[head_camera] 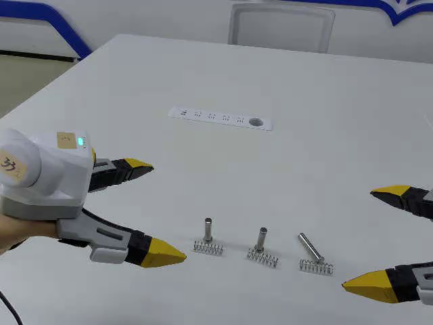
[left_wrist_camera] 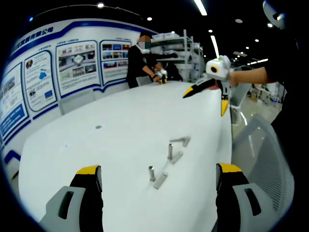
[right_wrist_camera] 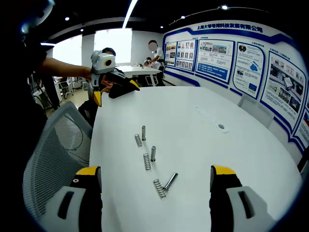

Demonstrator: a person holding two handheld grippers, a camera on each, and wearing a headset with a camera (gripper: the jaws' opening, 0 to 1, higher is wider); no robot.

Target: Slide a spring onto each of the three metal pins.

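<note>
While the left claw [head_camera: 168,211] and right claw [head_camera: 358,240] hover spread wide and empty, the springs [head_camera: 262,257] lie on the tabletop [head_camera: 284,81] between them, each just beside one of the pins [head_camera: 261,237]; none is threaded, so all three are left to do.

Open table [head_camera: 318,162] surrounds the row of pins [head_camera: 261,238] and springs [head_camera: 262,258], which sits between the left gripper [head_camera: 168,211] and right gripper [head_camera: 358,239]; a socket strip [head_camera: 220,118] lies well beyond.
</note>
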